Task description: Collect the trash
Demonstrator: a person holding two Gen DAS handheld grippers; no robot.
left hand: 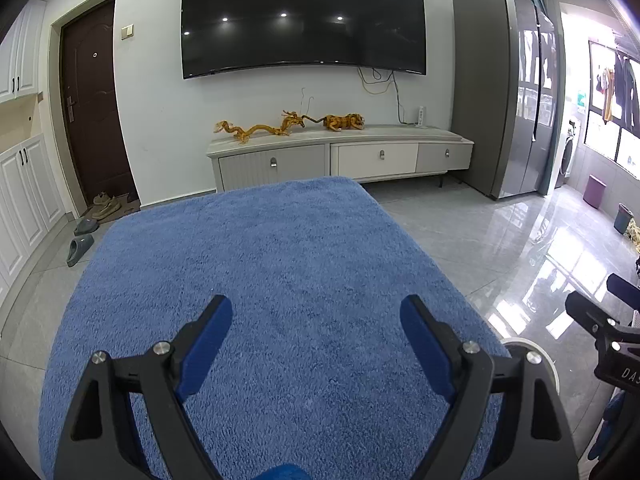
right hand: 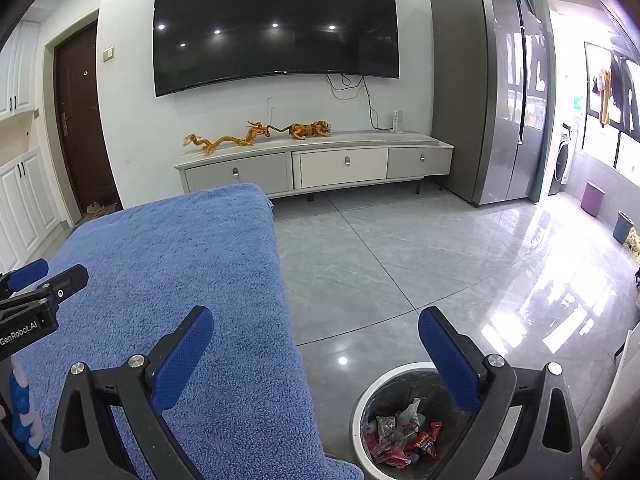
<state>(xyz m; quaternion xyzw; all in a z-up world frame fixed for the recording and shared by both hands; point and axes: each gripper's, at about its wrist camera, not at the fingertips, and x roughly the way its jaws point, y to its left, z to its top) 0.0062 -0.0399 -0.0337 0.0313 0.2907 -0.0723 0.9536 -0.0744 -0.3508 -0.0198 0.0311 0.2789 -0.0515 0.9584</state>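
Blue towelling covers the bench (left hand: 280, 264), with no litter seen on it. Both the left gripper (left hand: 316, 316) and right gripper (right hand: 316, 332) are held released and empty. Wrappers lie in the bin (right hand: 362, 396) at five o'clock; remaining trash should be sought before closing.

A blue towel (left hand: 280, 264) covers the table surface in the foreground, and beyond it a dark television (left hand: 302, 18) hangs on the white wall above a low pale TV cabinet (left hand: 340, 156) with three drawers. On the cabinet top lie a golden dragon figure (left hand: 256, 130) and, just to its right, a tiger figure (left hand: 346, 122), with a white power strip (left hand: 421, 117) standing near the cabinet's right end. A tall grey refrigerator (left hand: 504, 92) stands to the right of the cabinet, a brown door (left hand: 90, 100) is on the left with grey slippers (left hand: 82, 240) on the tiled floor (right hand: 380, 256) near it, and a purple bin (right hand: 593, 198) and a blue bin (right hand: 624, 226) sit far right by the windows.
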